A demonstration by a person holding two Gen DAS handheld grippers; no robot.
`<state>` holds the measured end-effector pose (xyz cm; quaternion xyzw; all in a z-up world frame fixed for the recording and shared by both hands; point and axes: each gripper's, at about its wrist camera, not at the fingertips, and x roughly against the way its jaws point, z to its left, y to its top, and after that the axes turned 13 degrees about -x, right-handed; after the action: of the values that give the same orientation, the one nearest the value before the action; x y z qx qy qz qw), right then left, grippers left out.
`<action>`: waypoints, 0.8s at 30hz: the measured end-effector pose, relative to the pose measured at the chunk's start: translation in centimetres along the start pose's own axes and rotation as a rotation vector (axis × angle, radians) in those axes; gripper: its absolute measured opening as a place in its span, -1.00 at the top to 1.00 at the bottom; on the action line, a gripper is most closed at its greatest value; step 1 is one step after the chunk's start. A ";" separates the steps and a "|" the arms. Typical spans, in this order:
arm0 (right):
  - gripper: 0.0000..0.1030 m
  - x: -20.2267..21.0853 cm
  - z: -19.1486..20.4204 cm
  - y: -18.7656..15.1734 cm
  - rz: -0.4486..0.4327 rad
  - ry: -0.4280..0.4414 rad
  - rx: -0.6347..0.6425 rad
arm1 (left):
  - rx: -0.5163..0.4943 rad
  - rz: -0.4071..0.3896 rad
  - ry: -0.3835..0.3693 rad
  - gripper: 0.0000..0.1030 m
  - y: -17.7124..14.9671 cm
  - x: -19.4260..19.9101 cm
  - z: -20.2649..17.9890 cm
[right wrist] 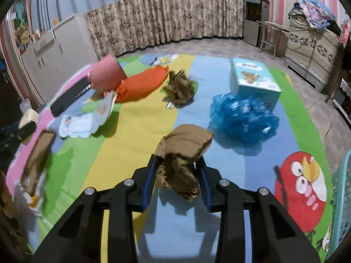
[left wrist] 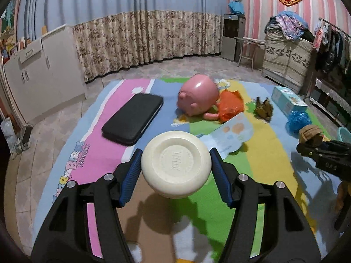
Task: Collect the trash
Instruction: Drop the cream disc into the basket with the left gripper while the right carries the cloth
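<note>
Right gripper [right wrist: 177,171] fingers clamped narrow on crumpled brown paper wad [right wrist: 182,151], lifted off striped cartoon play mat [right wrist: 140,131]; left gripper [left wrist: 175,166] holds round white disposable bowl [left wrist: 176,164] by its sides; turquoise plastic basket [right wrist: 342,197] at near right edge, nearer right hand

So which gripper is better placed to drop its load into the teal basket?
Right, probably. The right gripper, shut on the brown crumpled paper, has the teal basket at its right edge. The left gripper holds the white bowl further from it.
</note>
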<state>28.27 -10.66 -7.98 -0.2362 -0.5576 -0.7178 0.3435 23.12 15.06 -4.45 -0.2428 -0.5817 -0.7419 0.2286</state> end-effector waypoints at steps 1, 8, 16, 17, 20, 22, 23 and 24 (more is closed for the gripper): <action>0.30 1.0 -0.4 0.2 -0.019 -0.002 -0.009 | -0.002 -0.010 -0.005 -0.18 0.3 0.4 -0.5; 0.30 9.1 -5.1 1.0 -0.145 -0.059 -0.067 | -0.007 -0.111 -0.071 -0.18 3.6 3.3 -4.7; 0.30 16.7 -12.5 0.6 -0.286 -0.221 -0.114 | -0.054 -0.194 -0.146 -0.18 6.3 6.0 -11.6; 0.30 17.3 -13.5 0.6 -0.298 -0.240 -0.123 | -0.057 -0.200 -0.155 -0.18 6.5 6.2 -12.4; 0.30 18.3 -16.5 0.6 -0.316 -0.300 -0.139 | -0.064 -0.211 -0.187 -0.18 7.2 6.6 -14.8; 0.29 18.7 -18.7 0.6 -0.318 -0.325 -0.165 | -0.079 -0.212 -0.216 -0.18 7.5 6.5 -16.8; 0.29 18.8 -19.6 0.5 -0.320 -0.333 -0.182 | -0.087 -0.210 -0.225 -0.18 7.6 6.4 -17.5; 0.30 18.9 -20.3 0.5 -0.320 -0.338 -0.195 | -0.102 -0.209 -0.238 -0.18 7.7 6.4 -18.9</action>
<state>17.21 -34.64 0.57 -0.2934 -0.5657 -0.7637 0.1029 21.20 -5.36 1.48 -0.2784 -0.5883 -0.7563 0.0672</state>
